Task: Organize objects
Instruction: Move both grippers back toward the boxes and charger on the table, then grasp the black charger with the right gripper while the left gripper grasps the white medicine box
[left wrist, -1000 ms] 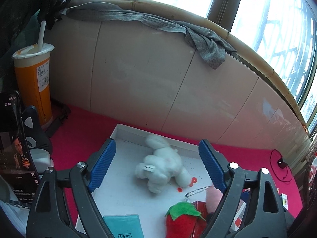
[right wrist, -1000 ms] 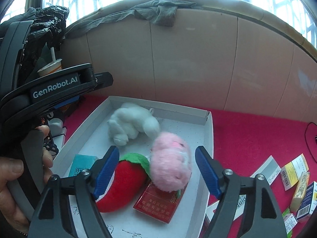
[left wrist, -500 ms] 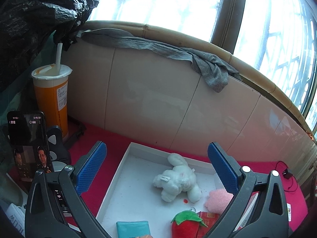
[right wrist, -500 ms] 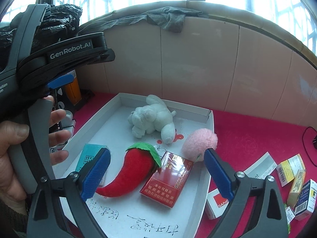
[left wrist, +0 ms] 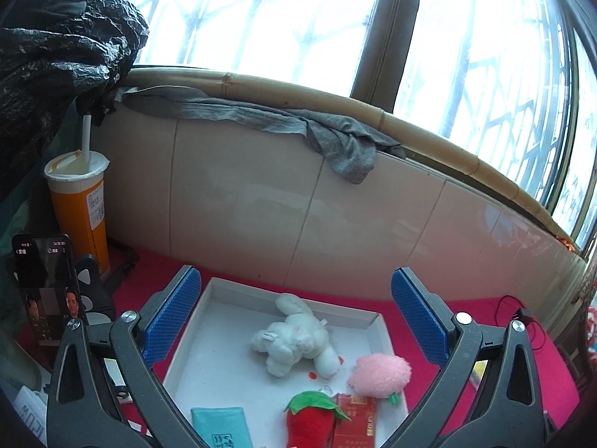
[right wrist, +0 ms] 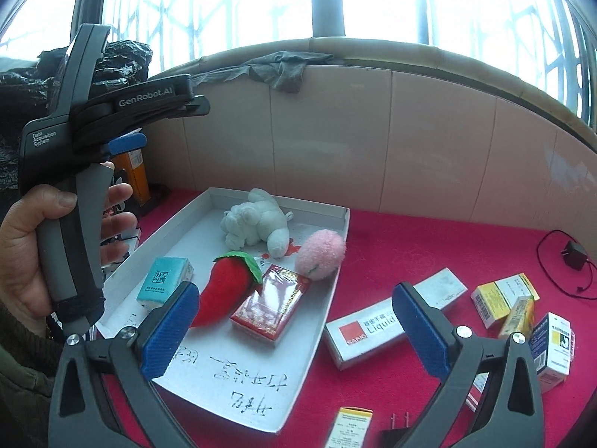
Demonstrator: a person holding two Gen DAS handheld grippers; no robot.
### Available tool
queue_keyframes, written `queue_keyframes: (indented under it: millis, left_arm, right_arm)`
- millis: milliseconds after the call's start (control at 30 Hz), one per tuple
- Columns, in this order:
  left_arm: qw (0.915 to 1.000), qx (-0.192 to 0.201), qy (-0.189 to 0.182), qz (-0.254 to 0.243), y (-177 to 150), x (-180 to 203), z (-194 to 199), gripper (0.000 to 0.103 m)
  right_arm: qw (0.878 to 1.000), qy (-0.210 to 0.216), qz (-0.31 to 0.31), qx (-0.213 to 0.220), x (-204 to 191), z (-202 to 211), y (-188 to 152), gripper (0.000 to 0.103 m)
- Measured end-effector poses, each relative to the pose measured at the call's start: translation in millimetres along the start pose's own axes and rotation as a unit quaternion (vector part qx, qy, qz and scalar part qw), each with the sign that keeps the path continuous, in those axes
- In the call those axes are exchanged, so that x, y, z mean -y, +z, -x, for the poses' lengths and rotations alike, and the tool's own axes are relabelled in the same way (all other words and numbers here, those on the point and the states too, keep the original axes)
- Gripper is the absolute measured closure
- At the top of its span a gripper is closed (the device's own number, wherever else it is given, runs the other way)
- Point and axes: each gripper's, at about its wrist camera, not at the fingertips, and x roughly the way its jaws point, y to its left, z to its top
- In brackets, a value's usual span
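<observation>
Boxes still loose on the red cloth are what remains to sort; the white tray [right wrist: 337, 224] already holds the soft things. Left to right in the right wrist view: a hand [right wrist: 56, 231] grips the left gripper [left wrist: 294, 321], its jaws wide apart and empty. In the tray lie a teal packet [right wrist: 164, 278], a red plush pepper [right wrist: 224, 291], a white plush animal [right wrist: 257, 222], a red carton [right wrist: 270, 306] and a pink plush ball [right wrist: 321, 250] against the right rim. The right gripper [right wrist: 293, 330] hangs over the tray's near edge, its jaws opening with nothing between them. Just right of the tray sits a long white box [right wrist: 391, 323], then yellow boxes [right wrist: 503, 298] and a blue-and-white box [right wrist: 552, 351].

The boxes are likely light, stiff cardboard that could dent if squeezed hard; the long one is probably best gripped across its narrow width near the middle, so it does not swing. The plush would squash and hold easily.
</observation>
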Motion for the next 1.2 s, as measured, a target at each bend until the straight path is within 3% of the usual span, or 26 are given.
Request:
queue_keyframes:
  millis: [233, 433, 600, 767, 833, 900, 1067, 1200]
  left_arm:
    - [0.9979, 0.010, -0.062, 0.012, 11.4, 28.1, 39.6, 0.000]
    - [0.9909, 0.046, -0.121, -0.037, 7.7, 73.2, 83.2, 0.000]
    - [0.9870, 0.000, -0.125, -0.101, -34.2, 114.0, 85.1, 0.000]
    - [0.9750, -0.088, -0.130, -0.157, -106.1, 121.8, 82.5, 0.000]
    - [0.9677, -0.110, -0.136, -0.182, -132.3, 116.7, 90.9, 0.000]
    - [0.9609, -0.125, -0.128, -0.211, -154.7, 112.6, 99.6, 0.000]
    - [0.9465, -0.170, -0.121, -0.246, -195.9, 108.7, 106.1, 0.000]
    - [0.9412, -0.194, -0.142, -0.237, -206.6, 111.9, 103.6, 0.000]
  right_arm:
    - [0.998, -0.051, -0.047, 0.008, 48.2, 45.2, -17.8, 0.000]
    - [0.989, -0.102, -0.108, 0.008, 112.0, 84.0, -43.4, 0.000]
    - [0.980, -0.121, -0.155, 0.001, 158.4, 103.5, -63.7, 0.000]
    - [0.987, -0.060, -0.143, -0.047, 161.8, 87.6, -84.9, 0.002]
    - [0.990, -0.030, -0.119, -0.074, 150.2, 74.1, -92.0, 0.018]
    - [0.990, -0.001, -0.095, -0.100, 136.6, 60.6, -99.0, 0.028]
    - [0.987, 0.048, -0.066, -0.140, 113.0, 34.4, -108.0, 0.035]
    - [0.985, 0.059, -0.046, -0.154, 101.3, 23.1, -108.5, 0.050]
